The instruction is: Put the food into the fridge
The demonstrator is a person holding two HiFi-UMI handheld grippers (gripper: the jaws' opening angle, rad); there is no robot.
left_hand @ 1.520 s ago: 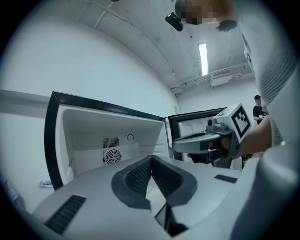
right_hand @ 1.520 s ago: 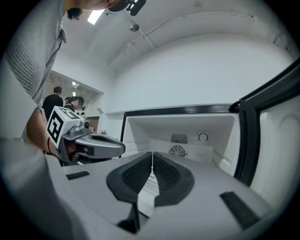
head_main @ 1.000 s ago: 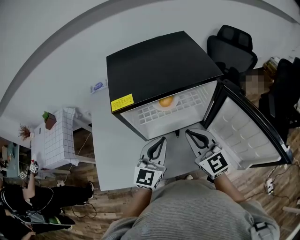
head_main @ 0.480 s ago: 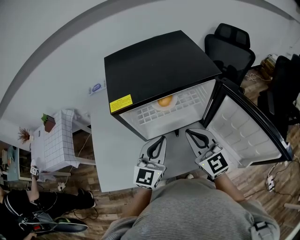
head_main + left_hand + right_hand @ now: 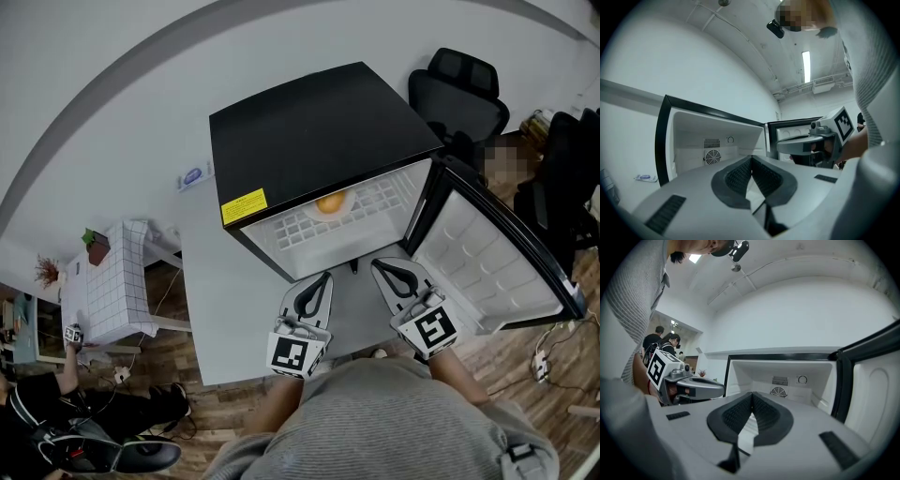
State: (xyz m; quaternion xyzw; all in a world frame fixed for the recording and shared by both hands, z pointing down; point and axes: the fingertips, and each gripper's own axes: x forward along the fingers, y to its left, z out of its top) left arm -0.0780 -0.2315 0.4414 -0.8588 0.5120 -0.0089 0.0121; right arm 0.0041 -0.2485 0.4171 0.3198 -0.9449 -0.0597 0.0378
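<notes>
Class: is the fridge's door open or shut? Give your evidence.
Open. The door stands swung out rightward, exposing the white shelf of the fridge, where an orange food item sits.

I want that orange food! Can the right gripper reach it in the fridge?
Probably yes: the fridge door is open, nothing blocks the right gripper from the orange food, but its fingers are shut.

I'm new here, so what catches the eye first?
A black fridge stands on the grey table, door open to the right. One orange food item lies on its shelf; the left tool and right tool hover shut and empty before it.
</notes>
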